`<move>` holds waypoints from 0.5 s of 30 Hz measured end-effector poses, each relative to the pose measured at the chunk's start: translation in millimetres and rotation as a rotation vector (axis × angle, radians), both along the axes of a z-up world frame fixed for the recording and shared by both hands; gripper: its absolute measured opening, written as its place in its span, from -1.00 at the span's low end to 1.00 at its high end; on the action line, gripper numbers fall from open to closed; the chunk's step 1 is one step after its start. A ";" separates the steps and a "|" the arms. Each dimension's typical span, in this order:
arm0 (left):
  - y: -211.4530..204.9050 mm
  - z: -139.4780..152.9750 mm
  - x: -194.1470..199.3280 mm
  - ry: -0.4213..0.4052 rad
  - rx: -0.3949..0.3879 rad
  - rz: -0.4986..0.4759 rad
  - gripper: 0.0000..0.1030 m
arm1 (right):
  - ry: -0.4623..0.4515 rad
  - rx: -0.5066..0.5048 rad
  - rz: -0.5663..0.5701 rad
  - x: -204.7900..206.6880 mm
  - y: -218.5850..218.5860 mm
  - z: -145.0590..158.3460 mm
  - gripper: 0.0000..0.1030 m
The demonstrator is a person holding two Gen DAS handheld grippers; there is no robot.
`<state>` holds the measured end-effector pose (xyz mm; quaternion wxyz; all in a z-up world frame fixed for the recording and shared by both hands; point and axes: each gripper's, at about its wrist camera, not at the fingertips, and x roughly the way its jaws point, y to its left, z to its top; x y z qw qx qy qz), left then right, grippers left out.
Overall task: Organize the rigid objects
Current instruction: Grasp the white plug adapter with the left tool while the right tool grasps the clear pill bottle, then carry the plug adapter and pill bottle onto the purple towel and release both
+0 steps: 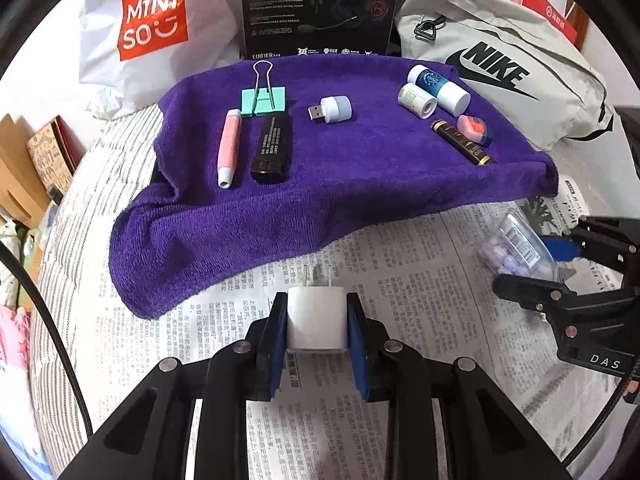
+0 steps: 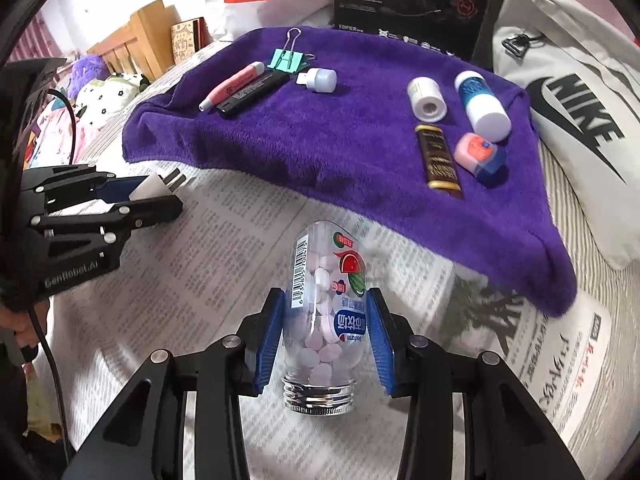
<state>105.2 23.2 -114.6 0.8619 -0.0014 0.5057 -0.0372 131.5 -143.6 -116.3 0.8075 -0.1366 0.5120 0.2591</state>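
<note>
My left gripper (image 1: 316, 300) is shut on a white plug charger (image 1: 316, 320), its prongs pointing forward, just above the newspaper (image 1: 400, 280) near the purple towel (image 1: 320, 184). My right gripper (image 2: 326, 296) is shut on a clear candy bottle (image 2: 326, 312) holding pale tablets, with its threaded neck toward the camera. The left wrist view shows that bottle (image 1: 516, 248) at the right. On the towel's left lie a mint binder clip (image 1: 264, 100), a pink pen (image 1: 229, 148), a black tube (image 1: 272, 148) and a white USB light (image 1: 332, 110).
On the towel's right lie two white bottles (image 2: 484, 100), a gold-and-black tube (image 2: 438, 156) and a pink-and-blue cap (image 2: 480, 156). Behind stand a black headset box (image 1: 320, 8), a white shopping bag (image 1: 152, 20) and a grey bag (image 1: 500, 64). A striped bedsheet (image 1: 80, 220) surrounds the newspaper.
</note>
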 end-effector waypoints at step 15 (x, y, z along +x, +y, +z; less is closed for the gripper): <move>10.9 41.1 -0.6 -0.057 -0.114 -0.020 -0.50 | -0.031 0.114 -0.057 0.1 -34.0 43.2 -0.20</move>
